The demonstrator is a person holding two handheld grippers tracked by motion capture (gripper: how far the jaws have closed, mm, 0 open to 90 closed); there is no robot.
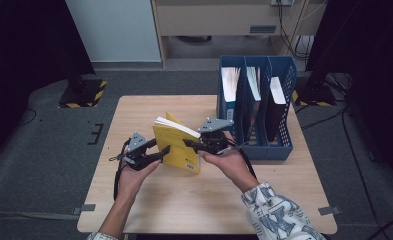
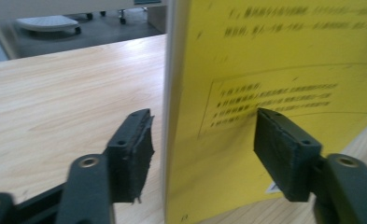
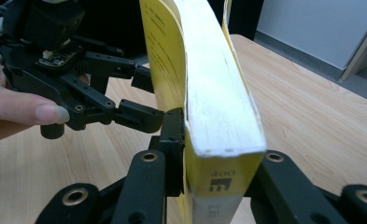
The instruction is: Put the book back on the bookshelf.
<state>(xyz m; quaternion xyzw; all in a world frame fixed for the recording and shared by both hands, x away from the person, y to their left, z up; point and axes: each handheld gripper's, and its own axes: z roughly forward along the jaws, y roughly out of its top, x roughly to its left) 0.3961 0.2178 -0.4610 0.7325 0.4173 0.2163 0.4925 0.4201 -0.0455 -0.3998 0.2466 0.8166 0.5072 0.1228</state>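
A thick yellow paperback book (image 1: 176, 145) stands upright on edge over the wooden table (image 1: 184, 200), its white page block on top. My right gripper (image 1: 189, 145) is shut on it from the right; in the right gripper view the jaws clamp the book (image 3: 218, 140) at its spine end, one pad on each cover. My left gripper (image 1: 161, 152) reaches in from the left with its jaws spread around the opposite edge. In the left gripper view the book (image 2: 274, 70) passes between the pads (image 2: 134, 154) with gaps on both sides, so my left gripper (image 2: 204, 154) is open.
A blue three-slot file holder (image 1: 279, 130) with books and folders stands at the table's right rear, close behind my right hand. My left gripper (image 3: 146, 95) and a person's fingers appear at the left of the right gripper view. Bare wood lies in front.
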